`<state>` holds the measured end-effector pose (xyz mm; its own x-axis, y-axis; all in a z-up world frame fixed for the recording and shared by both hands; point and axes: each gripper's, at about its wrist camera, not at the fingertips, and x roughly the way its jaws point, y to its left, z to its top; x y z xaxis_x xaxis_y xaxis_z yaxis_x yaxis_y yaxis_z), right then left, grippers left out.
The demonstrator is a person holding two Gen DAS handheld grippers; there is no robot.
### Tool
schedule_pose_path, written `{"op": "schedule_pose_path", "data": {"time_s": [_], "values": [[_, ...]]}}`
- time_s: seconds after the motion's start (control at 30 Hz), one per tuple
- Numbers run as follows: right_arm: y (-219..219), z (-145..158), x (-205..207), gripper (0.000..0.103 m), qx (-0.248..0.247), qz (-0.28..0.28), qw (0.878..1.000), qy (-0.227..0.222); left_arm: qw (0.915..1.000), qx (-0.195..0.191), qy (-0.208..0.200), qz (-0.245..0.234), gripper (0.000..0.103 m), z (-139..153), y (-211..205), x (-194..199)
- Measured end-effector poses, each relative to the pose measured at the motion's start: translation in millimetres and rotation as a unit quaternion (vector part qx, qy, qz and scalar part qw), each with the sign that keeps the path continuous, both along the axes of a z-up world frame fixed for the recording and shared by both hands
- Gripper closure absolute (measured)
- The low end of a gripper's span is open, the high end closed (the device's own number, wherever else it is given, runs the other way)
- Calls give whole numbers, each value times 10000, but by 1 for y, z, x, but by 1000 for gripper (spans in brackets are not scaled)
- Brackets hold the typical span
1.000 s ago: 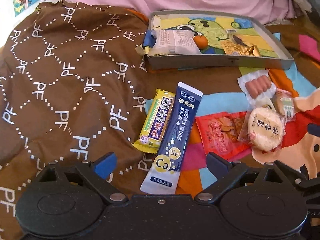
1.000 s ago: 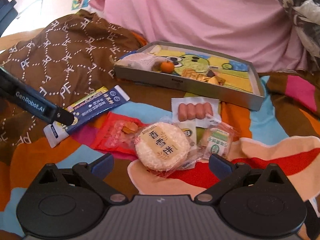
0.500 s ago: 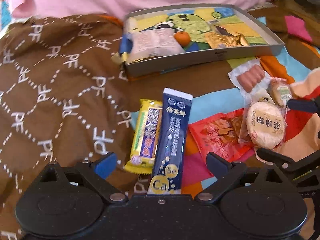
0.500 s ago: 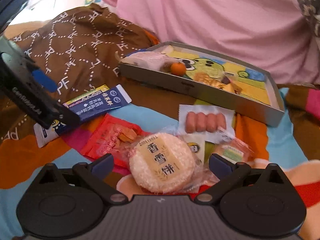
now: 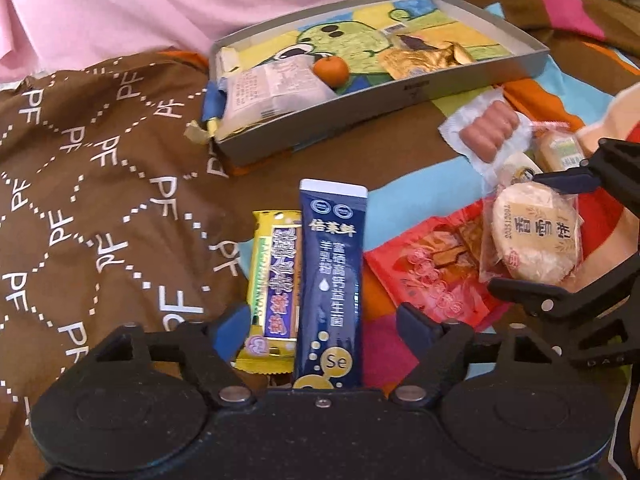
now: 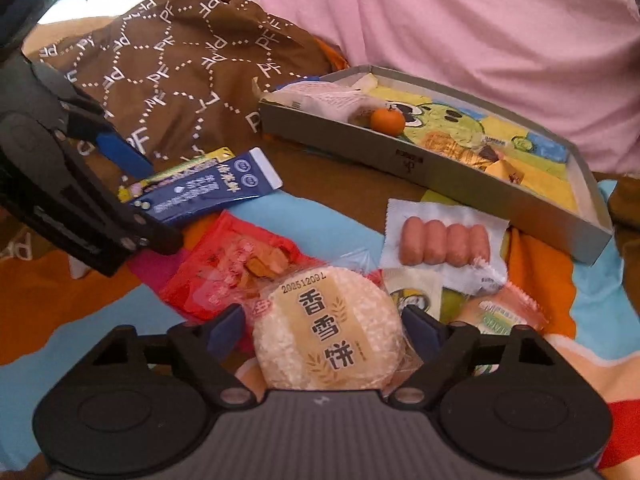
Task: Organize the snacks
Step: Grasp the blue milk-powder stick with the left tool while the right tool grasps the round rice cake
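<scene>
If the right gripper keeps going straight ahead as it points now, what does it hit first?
The round rice cracker packet: it already lies between the open jaws of the right gripper. Past it lies the sausage pack, though depth is uncertain.

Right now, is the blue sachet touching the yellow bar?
Touching. Left wrist view: blue sachet overlaps the yellow bar's right edge, no gap showing.

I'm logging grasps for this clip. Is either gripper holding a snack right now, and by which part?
Nothing is held. The left gripper is open around the blue packet and yellow bar; the right gripper is open around the rice cracker.
</scene>
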<state>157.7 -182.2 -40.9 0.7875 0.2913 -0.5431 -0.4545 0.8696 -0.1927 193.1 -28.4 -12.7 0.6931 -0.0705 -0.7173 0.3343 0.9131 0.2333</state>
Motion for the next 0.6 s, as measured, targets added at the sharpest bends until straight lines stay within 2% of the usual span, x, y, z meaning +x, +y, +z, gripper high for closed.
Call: {"op": "schedule_pose_path", "data": {"time_s": [0.07,0.13,0.17,0.23,0.4,0.6], "values": [[-2,1,-3,18,122,-13,9999,64,10000,13,73,-20,33,-2,-2,1],[-4,2,-7,19,174,-58,9998,109,10000,58,59,0,43,-4,-3,1],[-5,3,-9,21,195,-89,9997,132,10000,63,47,36,44,-5,-3,1],[-8,3,-12,24,288,-163,9992,235,9999,-38,46,113,49,-4,-1,1],[-18,5,-18,24,705,-312,9956,538,9986,-382,202,316,63,-1,5,0],[-17,8,-22,23,740,-194,9937,824,9947,-734,655,281,65,0,0,-6]]}}
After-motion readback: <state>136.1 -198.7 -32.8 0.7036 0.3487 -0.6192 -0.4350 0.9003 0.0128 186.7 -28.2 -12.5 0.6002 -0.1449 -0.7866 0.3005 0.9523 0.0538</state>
